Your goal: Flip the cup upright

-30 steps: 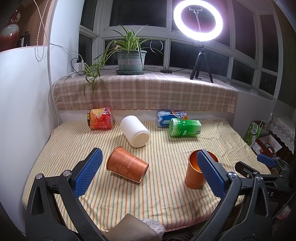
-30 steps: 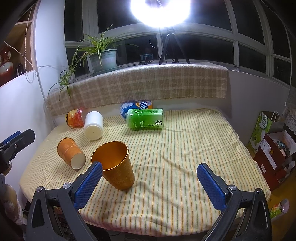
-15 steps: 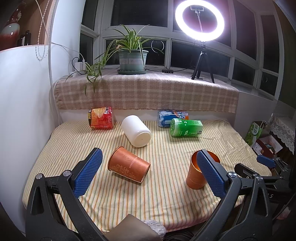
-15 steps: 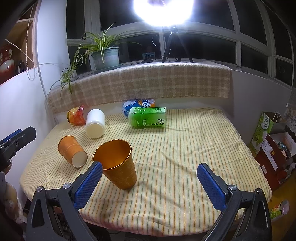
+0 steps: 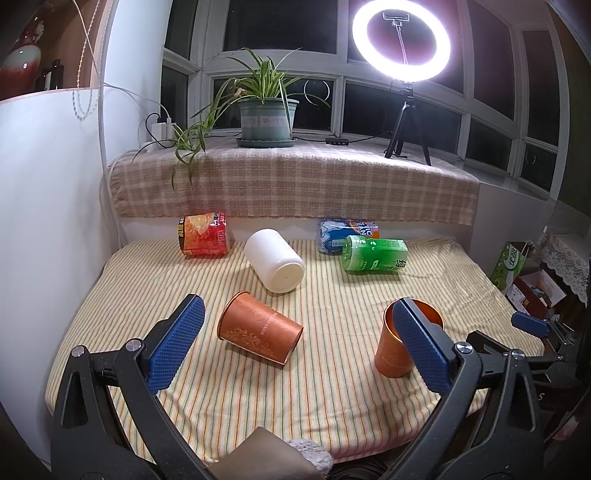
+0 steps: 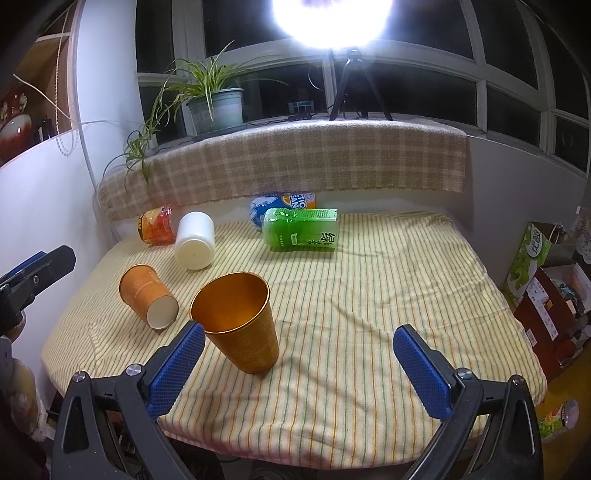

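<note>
Near the bed's (image 6: 369, 295) front edge we've one copper cup (image 6: 240, 325) upright, one paper cup (image 5: 258, 332) lying, both jaws wide, empty.

Home room at night, bay-window nook. Dark window panes (image 5: 280, 29) are wrapping around a sill where a potted spider plant (image 5: 264, 110) is sitting on a checked cloth (image 5: 295, 184). A ring light on a tripod (image 5: 402, 40) is glowing, chargers (image 5: 162, 129) are hanging plugged in at left. A striped yellow sheet (image 6: 369, 295) is covering the low platform; cardboard boxes (image 6: 546, 306) are crowding the floor on the right.
</note>
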